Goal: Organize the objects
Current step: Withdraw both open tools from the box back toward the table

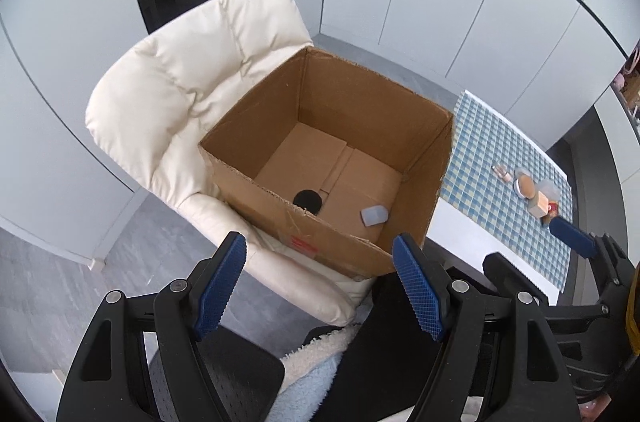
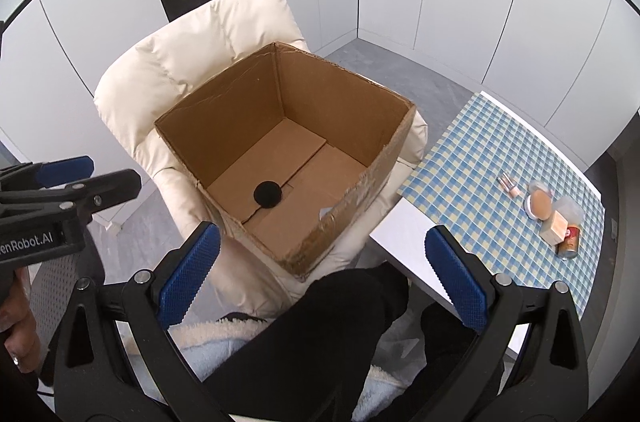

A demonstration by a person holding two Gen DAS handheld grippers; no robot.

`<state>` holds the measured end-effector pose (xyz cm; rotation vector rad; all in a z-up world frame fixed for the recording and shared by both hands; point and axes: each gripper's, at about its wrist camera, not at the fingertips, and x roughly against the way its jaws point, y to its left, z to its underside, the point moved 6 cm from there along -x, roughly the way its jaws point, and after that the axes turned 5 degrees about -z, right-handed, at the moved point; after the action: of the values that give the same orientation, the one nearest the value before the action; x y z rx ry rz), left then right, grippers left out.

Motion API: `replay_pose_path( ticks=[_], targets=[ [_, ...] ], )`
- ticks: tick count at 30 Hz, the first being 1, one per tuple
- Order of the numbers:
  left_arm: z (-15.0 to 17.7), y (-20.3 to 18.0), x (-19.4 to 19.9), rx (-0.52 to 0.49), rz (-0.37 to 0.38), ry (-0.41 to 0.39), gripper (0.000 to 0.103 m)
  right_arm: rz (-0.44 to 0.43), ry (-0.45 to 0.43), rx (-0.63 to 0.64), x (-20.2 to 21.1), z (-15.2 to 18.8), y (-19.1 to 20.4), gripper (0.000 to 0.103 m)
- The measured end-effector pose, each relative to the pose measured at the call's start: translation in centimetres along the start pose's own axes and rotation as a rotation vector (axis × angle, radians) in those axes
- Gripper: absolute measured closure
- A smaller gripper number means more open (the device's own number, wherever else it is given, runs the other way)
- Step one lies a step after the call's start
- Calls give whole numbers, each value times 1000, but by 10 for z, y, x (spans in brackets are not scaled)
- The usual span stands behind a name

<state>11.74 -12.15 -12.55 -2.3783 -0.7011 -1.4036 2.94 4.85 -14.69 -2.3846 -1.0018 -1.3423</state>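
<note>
Both grippers, left gripper [image 1: 320, 286] and right gripper [image 2: 318, 272], gape wide, holding nothing. I'd swing right toward the compact [image 2: 539, 203] on the desk [image 2: 460, 158], then drop it in the box [image 2: 224, 98].

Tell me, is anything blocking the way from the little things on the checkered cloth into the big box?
Only the cardboard box's own tall side wall facing the checkered cloth. The can, wooden block and compact would need lifting over it. The box top is open, and both tongs are open and empty.
</note>
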Motion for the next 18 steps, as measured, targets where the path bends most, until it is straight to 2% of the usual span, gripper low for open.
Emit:
replay_pose_path(
  ticks=[4,8,18],
  targets=[
    [12,-3,9,-18,-8,-20,26,-2,-5,1,14,12,0,0],
    [30,-8,10,-53,-8,12,26,-31,-17,-12,28,24,0,0],
    [76,-23,2,-64,19,45,26,-6,-5,-24,41,57,-1,0]
  ],
)
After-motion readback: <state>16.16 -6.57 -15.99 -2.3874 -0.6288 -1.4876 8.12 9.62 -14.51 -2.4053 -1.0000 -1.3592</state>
